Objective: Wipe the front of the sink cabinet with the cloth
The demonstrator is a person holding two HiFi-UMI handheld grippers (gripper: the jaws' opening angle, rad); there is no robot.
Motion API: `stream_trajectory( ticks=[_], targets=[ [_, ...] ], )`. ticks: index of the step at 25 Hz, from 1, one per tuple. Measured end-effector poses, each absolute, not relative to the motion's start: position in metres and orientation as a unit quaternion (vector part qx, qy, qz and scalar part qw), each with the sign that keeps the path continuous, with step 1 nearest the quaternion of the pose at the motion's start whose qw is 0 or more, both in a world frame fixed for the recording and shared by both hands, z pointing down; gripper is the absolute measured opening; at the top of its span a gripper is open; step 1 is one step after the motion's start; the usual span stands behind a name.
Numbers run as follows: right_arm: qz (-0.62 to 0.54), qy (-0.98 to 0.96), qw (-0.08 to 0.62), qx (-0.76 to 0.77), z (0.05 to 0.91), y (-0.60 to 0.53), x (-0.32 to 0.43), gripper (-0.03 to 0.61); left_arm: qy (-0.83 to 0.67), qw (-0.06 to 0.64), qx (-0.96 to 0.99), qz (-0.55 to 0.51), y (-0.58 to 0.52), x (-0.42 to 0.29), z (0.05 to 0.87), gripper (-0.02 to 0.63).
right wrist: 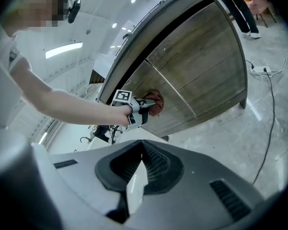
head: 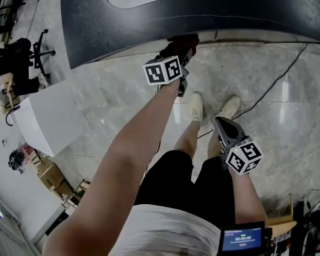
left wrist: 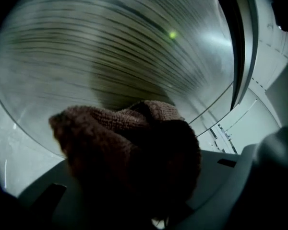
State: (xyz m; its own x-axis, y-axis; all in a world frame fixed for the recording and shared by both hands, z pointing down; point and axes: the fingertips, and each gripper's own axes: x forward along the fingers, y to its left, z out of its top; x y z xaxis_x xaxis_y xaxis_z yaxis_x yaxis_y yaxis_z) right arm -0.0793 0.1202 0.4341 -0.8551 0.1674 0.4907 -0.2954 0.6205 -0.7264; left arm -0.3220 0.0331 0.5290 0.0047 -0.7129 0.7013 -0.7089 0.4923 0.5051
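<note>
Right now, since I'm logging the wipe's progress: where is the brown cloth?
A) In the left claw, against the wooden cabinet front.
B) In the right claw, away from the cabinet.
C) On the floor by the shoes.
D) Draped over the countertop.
A: the left gripper view shows the cloth bunched in the left claw, and the right gripper view shows it against the cabinet front; the right claw is shut, empty.

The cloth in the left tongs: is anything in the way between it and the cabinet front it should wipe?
Nothing visible is. The left tongs grip the brown cloth, and in the right gripper view it appears to lie directly against the wooden cabinet front, with no object between them.
</note>
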Motion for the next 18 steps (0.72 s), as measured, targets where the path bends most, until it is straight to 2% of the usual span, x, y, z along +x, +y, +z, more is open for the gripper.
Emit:
stream_trajectory(
  ticks=[18],
  targets=[
    [0.386,-0.874,0.294,-0.009,0.442,0.171,-0.155,0.012,-0.783,0.488,0.386,0.023,0.245,-0.478,0.543,0.129]
  ],
)
